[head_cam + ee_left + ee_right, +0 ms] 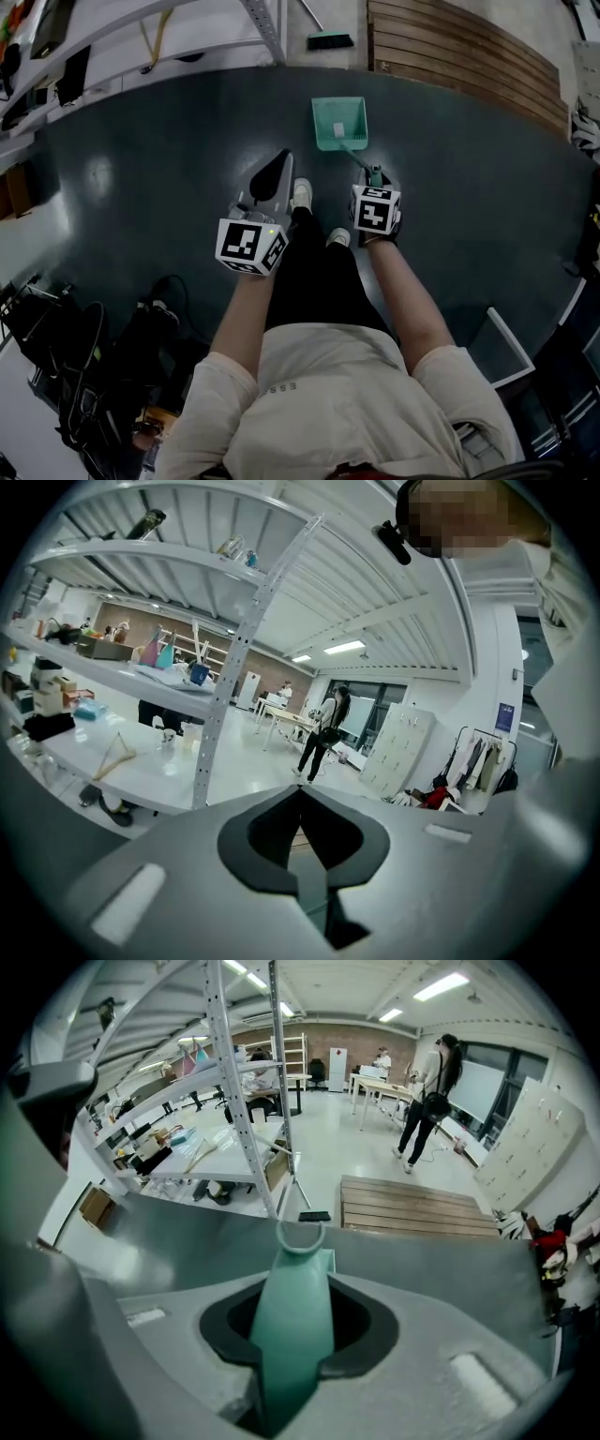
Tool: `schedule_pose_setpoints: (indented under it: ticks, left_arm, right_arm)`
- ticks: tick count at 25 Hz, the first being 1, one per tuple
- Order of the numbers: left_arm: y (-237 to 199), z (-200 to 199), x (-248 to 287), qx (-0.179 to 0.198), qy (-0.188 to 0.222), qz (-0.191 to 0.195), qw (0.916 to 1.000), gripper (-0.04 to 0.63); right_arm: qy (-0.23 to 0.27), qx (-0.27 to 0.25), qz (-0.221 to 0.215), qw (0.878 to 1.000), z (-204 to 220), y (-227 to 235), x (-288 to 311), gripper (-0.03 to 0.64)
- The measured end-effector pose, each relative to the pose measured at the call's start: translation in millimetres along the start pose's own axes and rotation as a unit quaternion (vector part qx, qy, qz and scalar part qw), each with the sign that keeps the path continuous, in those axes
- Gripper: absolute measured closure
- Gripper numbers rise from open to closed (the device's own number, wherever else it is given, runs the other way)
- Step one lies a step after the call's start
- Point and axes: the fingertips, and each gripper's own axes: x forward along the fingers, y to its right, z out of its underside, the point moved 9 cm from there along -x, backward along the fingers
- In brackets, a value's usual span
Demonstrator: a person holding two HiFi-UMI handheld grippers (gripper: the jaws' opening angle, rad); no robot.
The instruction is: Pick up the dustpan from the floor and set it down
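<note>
The teal dustpan (338,122) sits low over the dark floor ahead of the person's feet, its handle (356,155) slanting back toward me. My right gripper (375,176) is shut on that handle. In the right gripper view the teal handle (289,1354) runs up between the jaws of the right gripper (298,1288) and ends in a small loop (300,1237). Whether the pan touches the floor I cannot tell. My left gripper (278,161) hovers to the left of the dustpan, apart from it. The left gripper (302,794) has its jaws together with nothing between them.
A wooden pallet (469,47) lies at the far right. A brush head (330,40) rests beside a white shelf rack's post (265,28). The person's shoes (301,194) stand between the grippers. Bags and cables (94,347) crowd the lower left; a white frame (511,347) is at lower right.
</note>
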Motion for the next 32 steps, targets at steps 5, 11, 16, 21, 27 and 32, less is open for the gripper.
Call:
schedule_pose_setpoints:
  ticks: [5,11,16,21,27,32]
  left_arm:
    - [1.4,11.8,-8.2,-0.009,-0.016,0.002,0.9998,0.579]
    - [14.8,13.4,-24.3,-0.012,-0.015,0.008,0.9998,0.578]
    - [48.0,-1.7,-45.6,0.01,0.003,0.015,0.9998,0.579]
    - [90.4,-31.4,-82.5,0.036,0.032,0.029,0.9985,0.578]
    - [146.1,-54.8,-120.4,0.076,0.066,0.058,0.9932,0.58]
    - [188.6,-63.4,-169.6,0.107,0.1,0.057,0.9875,0.58]
  right_arm:
    - [-0.012,-0.004,-0.028,1.0,6.5,-7.6,4.3,0.404]
    - [0.026,0.009,-0.033,0.999,1.4,3.5,-23.9,0.364]
    - [0.147,0.015,-0.069,0.987,-9.4,10.7,-102.2,0.384]
    - [0.271,-0.028,-0.044,0.961,-6.3,13.1,-191.5,0.623]
    - [0.333,-0.033,-0.069,0.94,11.8,18.6,-261.6,0.623]
    - [0.367,-0.076,-0.101,0.922,38.8,27.2,-321.3,0.624]
